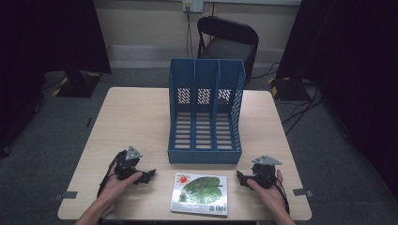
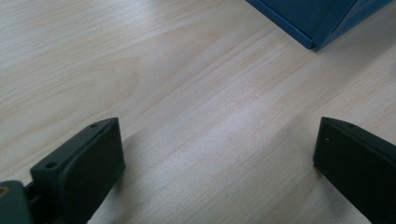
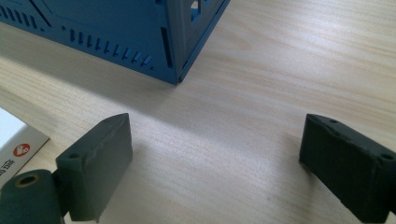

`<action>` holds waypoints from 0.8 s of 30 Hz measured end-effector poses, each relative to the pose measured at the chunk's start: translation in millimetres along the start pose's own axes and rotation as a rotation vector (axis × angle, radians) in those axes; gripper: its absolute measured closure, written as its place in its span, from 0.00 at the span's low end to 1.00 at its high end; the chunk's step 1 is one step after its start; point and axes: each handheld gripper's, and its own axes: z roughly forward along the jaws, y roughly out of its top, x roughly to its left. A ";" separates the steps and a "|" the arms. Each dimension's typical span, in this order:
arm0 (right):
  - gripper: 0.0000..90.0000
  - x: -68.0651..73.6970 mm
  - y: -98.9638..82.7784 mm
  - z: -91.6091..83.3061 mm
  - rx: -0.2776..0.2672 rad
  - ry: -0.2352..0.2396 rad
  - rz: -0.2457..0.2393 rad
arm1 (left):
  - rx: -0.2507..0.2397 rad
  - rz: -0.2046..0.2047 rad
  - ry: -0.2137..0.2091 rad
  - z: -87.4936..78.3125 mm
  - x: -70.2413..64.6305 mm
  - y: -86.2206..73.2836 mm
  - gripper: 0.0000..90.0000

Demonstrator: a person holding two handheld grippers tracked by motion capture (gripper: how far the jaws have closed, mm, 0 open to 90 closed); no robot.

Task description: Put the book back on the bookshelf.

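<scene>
**A:** What's on the table (image 1: 136,117), left to right?

**B:** Near the front left corner, a hand rests the left gripper (image 1: 149,175) on the wood, its jaws released and spread wide, only bare tabletop between them. At the middle of the front edge lies a picture book (image 1: 200,193), flat, a green leaf on its cover, untouched.

**A:** And behind it?

**B:** A blue file rack (image 1: 204,117), three slots, standing upright at the table's centre, just behind the book.

**A:** The right side?

**B:** Near the front right corner, the right gripper (image 1: 240,178) rests likewise, jaws wide apart, gripping nothing, beside the book.
</scene>
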 end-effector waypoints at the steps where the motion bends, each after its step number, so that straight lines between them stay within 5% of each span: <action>1: 0.10 0.0 0.0 0.0 0.000 0.000 0.000 | 0.000 0.000 0.000 0.0 0.0 0.0 0.03; 4: 0.10 -1.0 -0.7 -0.9 0.001 0.001 -0.004 | -0.005 -0.030 0.005 -4.3 3.1 2.2 0.18; 6: 0.10 -0.9 -1.0 -1.4 0.001 0.000 -0.003 | -0.003 -0.053 -0.016 -4.7 3.1 2.9 0.17; 11: 0.18 -0.3 1.0 -3.4 0.012 0.017 -0.007 | 0.011 -0.018 -0.009 -4.4 -1.8 6.1 0.23; 19: 0.25 16.0 6.3 -11.8 0.003 0.127 -0.078 | -0.019 -0.024 -0.115 -12.6 -20.2 13.3 0.28; 24: 0.28 45.0 7.3 -27.5 -0.035 0.225 -0.145 | -0.021 0.000 -0.181 -17.5 -38.4 16.1 0.32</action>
